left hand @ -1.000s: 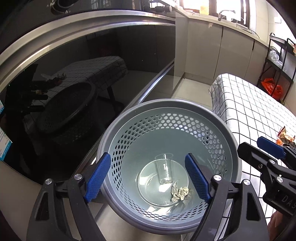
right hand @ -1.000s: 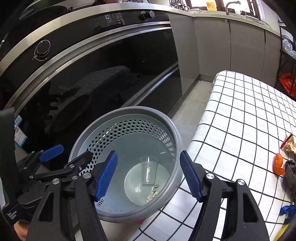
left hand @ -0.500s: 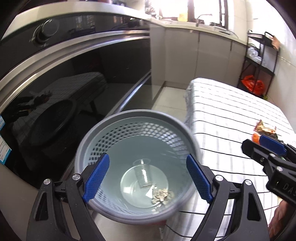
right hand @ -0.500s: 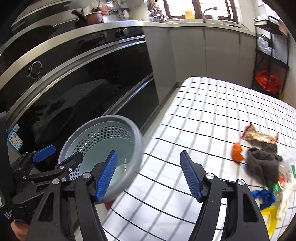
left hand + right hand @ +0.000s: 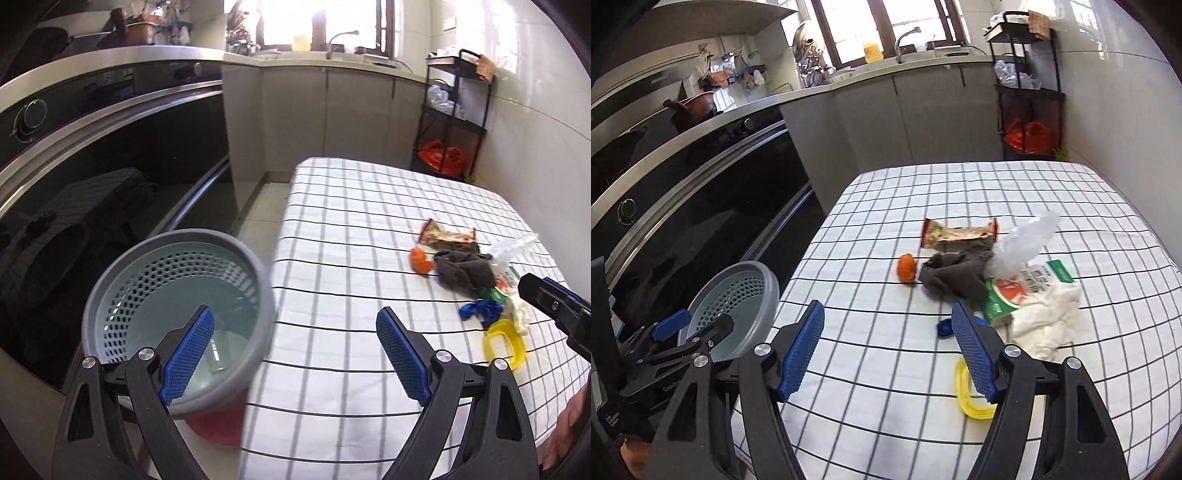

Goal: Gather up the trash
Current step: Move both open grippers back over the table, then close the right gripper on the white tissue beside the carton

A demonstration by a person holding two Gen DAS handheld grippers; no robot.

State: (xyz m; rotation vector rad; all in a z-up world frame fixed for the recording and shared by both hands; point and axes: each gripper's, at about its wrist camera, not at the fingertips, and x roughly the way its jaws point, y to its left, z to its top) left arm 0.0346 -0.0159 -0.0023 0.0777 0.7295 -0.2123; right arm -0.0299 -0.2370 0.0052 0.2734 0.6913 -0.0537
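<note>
Both views have swung from the basket [image 5: 177, 266] to the trash pile [image 5: 990, 280] on the desk [image 5: 886, 206]. Left gripper [image 5: 295, 354] is opening, right gripper [image 5: 886, 347] open, both empty. Tangled items could drag neighbours off the desk.

1. Daylight floods in through the blown-out kitchen window [image 5: 325, 22].
2. Glossy black oven door [image 5: 110, 192] below-left of it mirrors the room.
3. Mild motion blur; fisheye bending, dark corners.

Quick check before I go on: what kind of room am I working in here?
Most likely a home kitchen: a built-in oven beside the table, a sink tap under the window, and a pot on the counter.
</note>
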